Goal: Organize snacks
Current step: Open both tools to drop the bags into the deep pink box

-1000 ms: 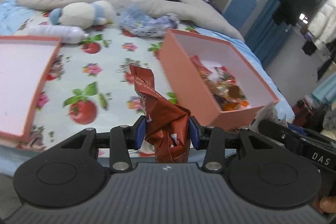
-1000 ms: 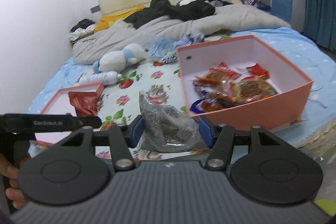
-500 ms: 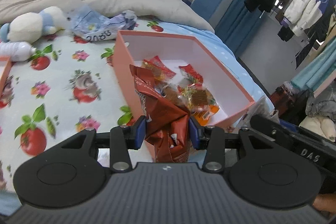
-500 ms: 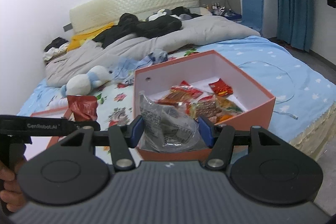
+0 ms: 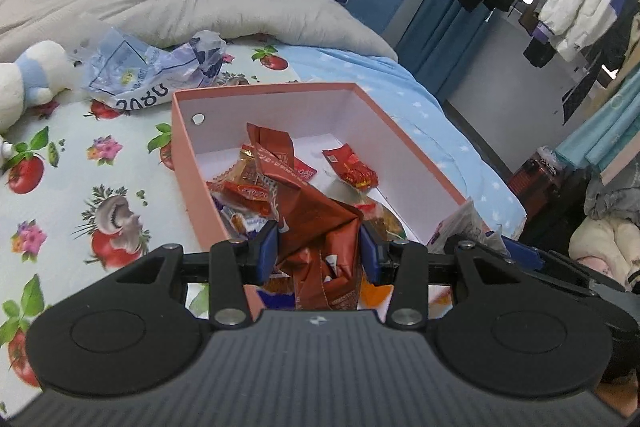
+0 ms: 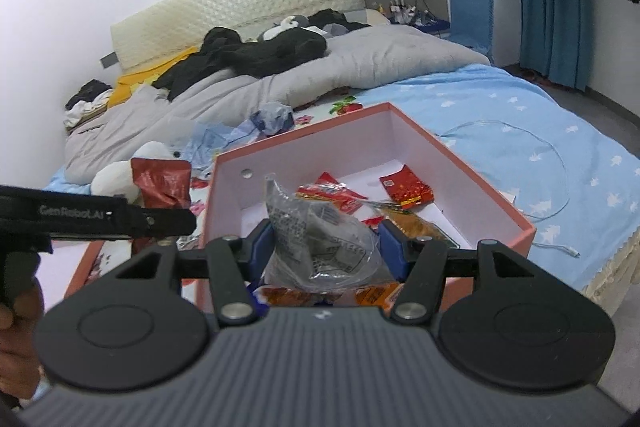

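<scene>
Bed w/ fruit-print sheet (image 5: 80,163) is lying beyond both jaws. You're pinching crinkly red pkt (image 5: 316,227) in L gripper (image 5: 318,255), clear crumpled bag (image 6: 320,243) in R gripper (image 6: 326,247), both over pink box (image 6: 460,163); only R view is showing a cable (image 6: 560,163).

Bedroom: bed (image 6: 520,131), headboard (image 6: 240,7), hanging coats (image 5: 576,15)

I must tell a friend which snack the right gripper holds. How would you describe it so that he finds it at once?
Find the bed with the open pink box on it. Just above the box's near end, the right gripper clamps a crumpled snack bag. It alone is clear and grey with black print; the other packets are red or orange.
</scene>
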Tool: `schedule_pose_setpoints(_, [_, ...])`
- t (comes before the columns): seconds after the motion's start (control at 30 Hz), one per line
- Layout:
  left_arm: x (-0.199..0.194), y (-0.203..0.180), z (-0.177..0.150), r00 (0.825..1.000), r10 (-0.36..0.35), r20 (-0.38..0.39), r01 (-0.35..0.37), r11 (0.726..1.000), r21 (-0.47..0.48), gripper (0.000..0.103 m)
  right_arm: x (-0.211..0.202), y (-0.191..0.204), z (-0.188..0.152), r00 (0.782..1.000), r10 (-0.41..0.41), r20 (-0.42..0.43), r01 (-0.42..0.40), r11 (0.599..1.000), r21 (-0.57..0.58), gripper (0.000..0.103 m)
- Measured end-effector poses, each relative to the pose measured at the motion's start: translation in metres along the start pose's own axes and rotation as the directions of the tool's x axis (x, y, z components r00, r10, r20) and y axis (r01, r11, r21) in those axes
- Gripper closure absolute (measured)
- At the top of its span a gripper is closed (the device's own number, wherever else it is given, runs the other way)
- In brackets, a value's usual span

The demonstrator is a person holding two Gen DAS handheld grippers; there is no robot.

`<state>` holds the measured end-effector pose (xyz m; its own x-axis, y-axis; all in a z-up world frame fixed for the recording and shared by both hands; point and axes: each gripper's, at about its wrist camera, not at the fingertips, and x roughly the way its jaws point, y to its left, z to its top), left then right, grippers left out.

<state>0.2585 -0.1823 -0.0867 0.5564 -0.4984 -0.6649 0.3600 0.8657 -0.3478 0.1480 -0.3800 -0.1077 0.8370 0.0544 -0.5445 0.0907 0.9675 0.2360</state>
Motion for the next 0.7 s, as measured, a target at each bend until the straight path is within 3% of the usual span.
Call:
schedule_pose_setpoints(0.4, [0.089, 0.026, 0.045, 0.996, 0.003, -0.094, -0.004, 1.0, -0.01, 0.054, 0.08, -0.022, 0.015, 0.998, -0.025, -0.059, 0.027, 0.999, 0.022, 0.042])
schedule_pose_setpoints(0.57, [0.114, 0.038, 0.052, 0.994, -0.001, -0.109, -0.002, 1.0, -0.024, 0.054, 0.103, -0.026, 0.017, 0.996, -0.021, -0.088, 0.023, 1.0, 0.021, 0.042])
schedule_pose_setpoints(0.7, [0.123, 0.038, 0.051, 0.994, 0.024, -0.109, -0.022, 1.0, 0.02, 0.051, 0.112, -0.026, 0.016, 0.994, -0.034, -0.108, 0.037, 0.999, 0.027, 0.042])
